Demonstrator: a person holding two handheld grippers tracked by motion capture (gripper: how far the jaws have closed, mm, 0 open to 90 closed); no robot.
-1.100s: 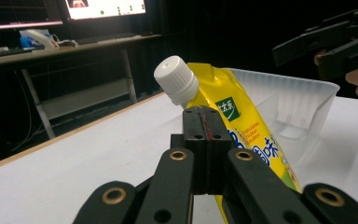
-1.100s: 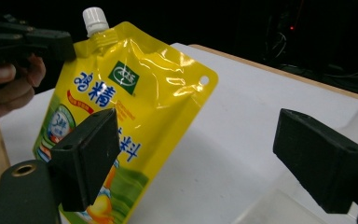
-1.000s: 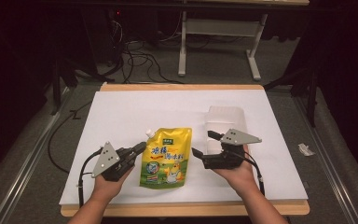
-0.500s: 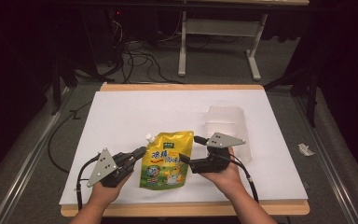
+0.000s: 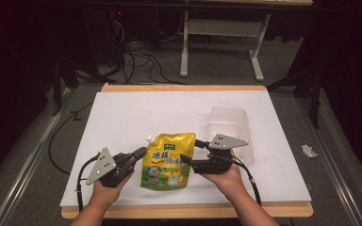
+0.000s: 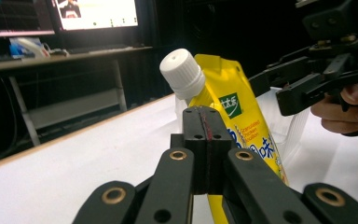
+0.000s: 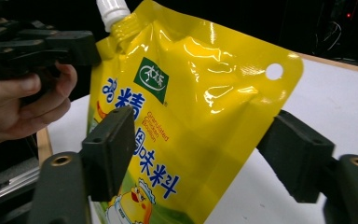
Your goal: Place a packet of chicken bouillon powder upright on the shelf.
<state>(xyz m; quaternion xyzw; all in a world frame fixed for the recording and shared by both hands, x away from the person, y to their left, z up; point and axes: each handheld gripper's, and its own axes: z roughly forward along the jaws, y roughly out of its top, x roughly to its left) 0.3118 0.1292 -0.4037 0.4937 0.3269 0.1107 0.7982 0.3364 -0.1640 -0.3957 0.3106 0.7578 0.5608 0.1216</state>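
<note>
1. Since the earlier frames, the right gripper (image 5: 191,150) has come in from beside the clear plastic container (image 5: 228,125) to the yellow spout pouch (image 5: 167,160), and its jaws have just been closing, with the pouch's right edge between them.
2. Those jaws remain spread: in the right gripper view one pad (image 7: 109,151) lies in front of the pouch face and the other stands clear of its edge, so nothing is pinched there yet.
3. The left gripper (image 6: 204,140) has its jaws pressed together at the pouch's left edge; whether film is caught between them I cannot quite tell.
4. The pouch stands near the front of the white table (image 5: 122,122), white screw cap (image 6: 182,72) at the top left.
5. Step in hand, as I judge it: taking a two-sided hold on the pouch. Next, the right jaws need to close squarely on the edge, without creasing it.
6. Writing: a green square logo (image 7: 154,79), "Granulated Chicken Flavour", blue Chinese characters and a cartoon chick in a chef's hat.
</note>
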